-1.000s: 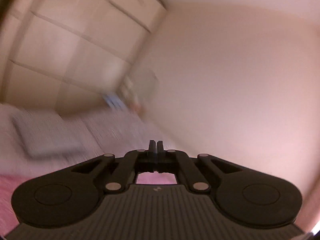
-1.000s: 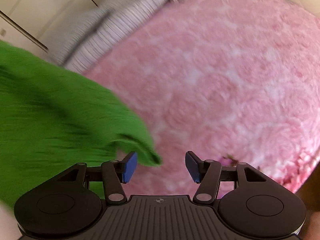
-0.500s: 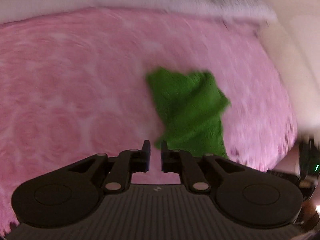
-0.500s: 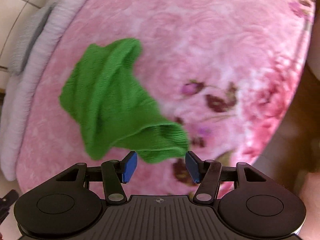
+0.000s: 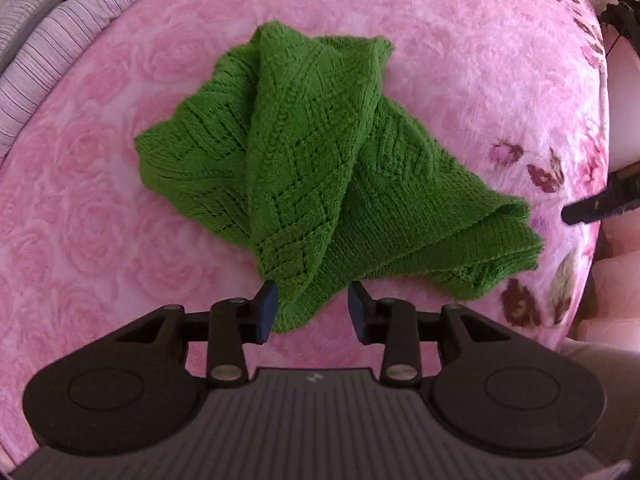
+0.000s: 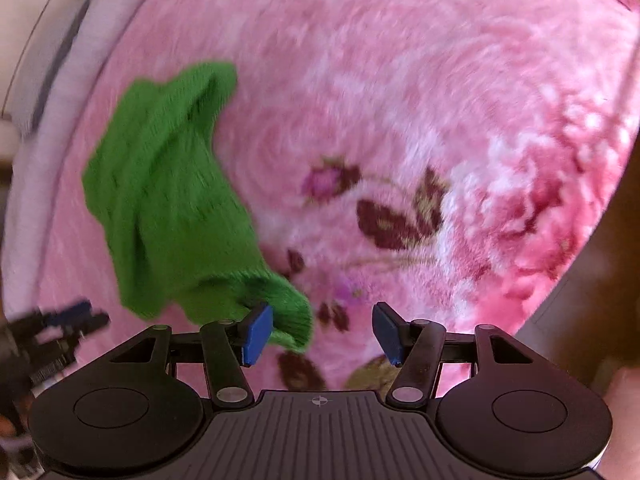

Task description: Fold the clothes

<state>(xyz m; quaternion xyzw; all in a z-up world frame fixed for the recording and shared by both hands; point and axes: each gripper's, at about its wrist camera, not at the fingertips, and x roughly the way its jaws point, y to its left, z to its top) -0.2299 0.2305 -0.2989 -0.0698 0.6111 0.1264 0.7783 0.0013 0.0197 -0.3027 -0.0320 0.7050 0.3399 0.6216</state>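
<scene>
A crumpled green knit garment lies on the pink blanket, not yet spread. Both the left tongs and the right tongs gape, each straddling a near corner; next, I'd guess, clamp and spread flat.

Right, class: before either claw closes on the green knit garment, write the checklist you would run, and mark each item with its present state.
1. Left claw open: ok.
2. Right claw open: ok.
3. Green knit garment lying flat: not ok, it is crumpled, with layers overlapping.
4. A garment corner between the left claw's fingers: ok, the near tip lies there.
5. Garment edge between the right claw's fingers: cannot tell, the view is blurred and the hem sits by one finger only.
6. Garment fully on the pink blanket: ok.
</scene>
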